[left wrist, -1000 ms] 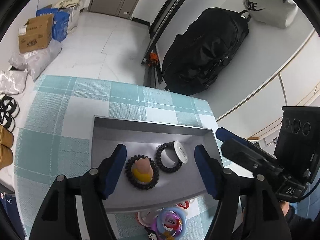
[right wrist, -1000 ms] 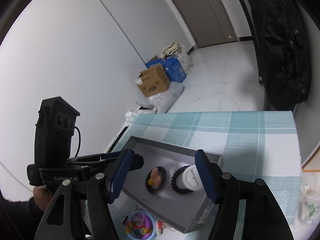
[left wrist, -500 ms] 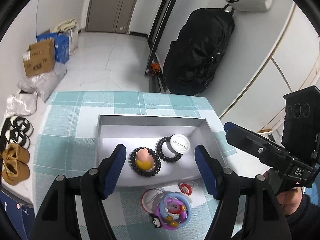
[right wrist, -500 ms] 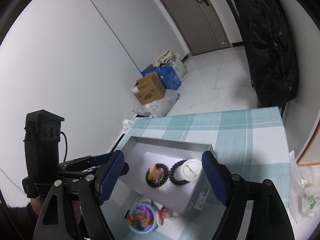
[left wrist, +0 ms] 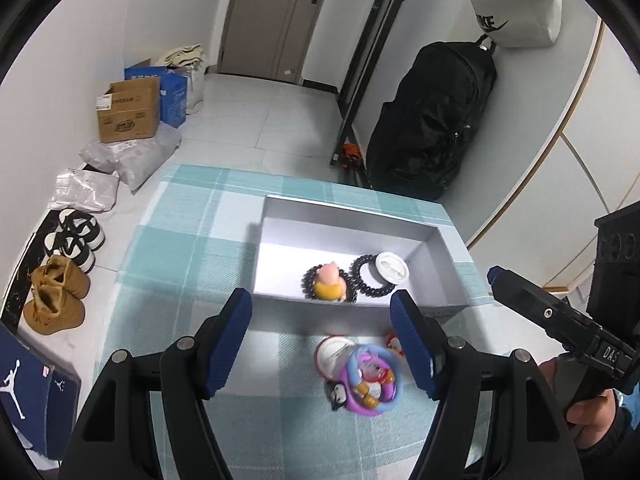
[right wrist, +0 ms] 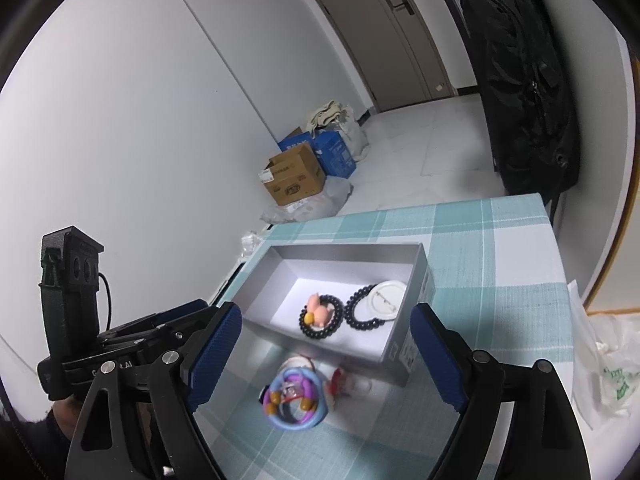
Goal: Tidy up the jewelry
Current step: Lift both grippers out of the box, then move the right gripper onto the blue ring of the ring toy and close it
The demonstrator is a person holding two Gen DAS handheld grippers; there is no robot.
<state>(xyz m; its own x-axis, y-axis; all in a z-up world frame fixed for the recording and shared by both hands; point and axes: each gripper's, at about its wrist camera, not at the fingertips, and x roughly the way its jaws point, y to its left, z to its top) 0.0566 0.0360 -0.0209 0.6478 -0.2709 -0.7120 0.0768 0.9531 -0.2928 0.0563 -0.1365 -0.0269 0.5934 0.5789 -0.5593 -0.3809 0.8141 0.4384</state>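
A grey open box (left wrist: 344,216) sits on the teal plaid tablecloth (left wrist: 180,264). Inside lie a black bead bracelet (left wrist: 306,280) around a pink and yellow figurine (left wrist: 329,282), and a second bead bracelet (left wrist: 360,280) beside a white round badge (left wrist: 392,268). In front of the box lies a pile of purple and blue rings (left wrist: 372,376) with a red-rimmed badge (left wrist: 330,354) and a small red charm (left wrist: 394,344). My left gripper (left wrist: 320,312) hangs open above the box's near wall. My right gripper (right wrist: 326,320) is opening its jaws above the rings (right wrist: 294,394), pressing on nothing.
A black backpack (left wrist: 432,120) leans on the wall behind the table. Cardboard boxes (left wrist: 126,110), grey bags and shoes (left wrist: 56,292) lie on the floor to the left. A plastic bag (right wrist: 612,368) sits past the table's right edge.
Both grippers have drawn back from the box, so the pile of rings in front of it now shows fully. The right gripper's jaws stand wider than before.
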